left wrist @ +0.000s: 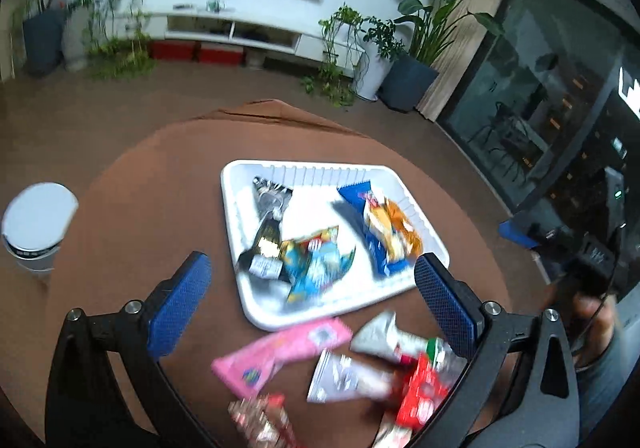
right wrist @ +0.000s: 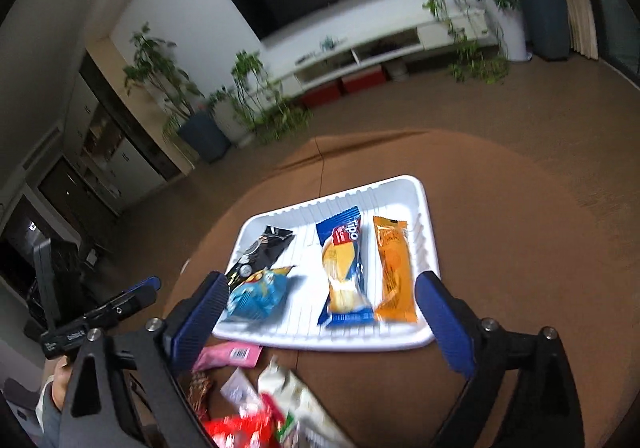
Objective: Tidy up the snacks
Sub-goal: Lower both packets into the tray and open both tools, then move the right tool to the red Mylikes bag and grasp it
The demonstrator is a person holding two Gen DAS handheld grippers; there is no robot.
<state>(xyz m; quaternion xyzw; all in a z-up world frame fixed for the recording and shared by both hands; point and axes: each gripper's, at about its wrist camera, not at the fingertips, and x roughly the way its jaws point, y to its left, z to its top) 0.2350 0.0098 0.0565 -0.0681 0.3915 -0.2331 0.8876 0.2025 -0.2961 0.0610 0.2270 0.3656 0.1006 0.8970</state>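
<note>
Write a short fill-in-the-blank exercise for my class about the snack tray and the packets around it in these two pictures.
1. The white tray holds ____ snack packets.
2. The orange packet lies right beside the ____ Tipo packet.
3. The pink packet lies on the brown table, ____ the tray.
4. The jaws of the right gripper are ____ and grip nothing.

Missing words: four; blue; outside; open

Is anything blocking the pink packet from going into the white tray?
Nothing visible does. The pink packet lies on the table just outside the white tray near its closest rim, and bare tray floor remains open.
</note>
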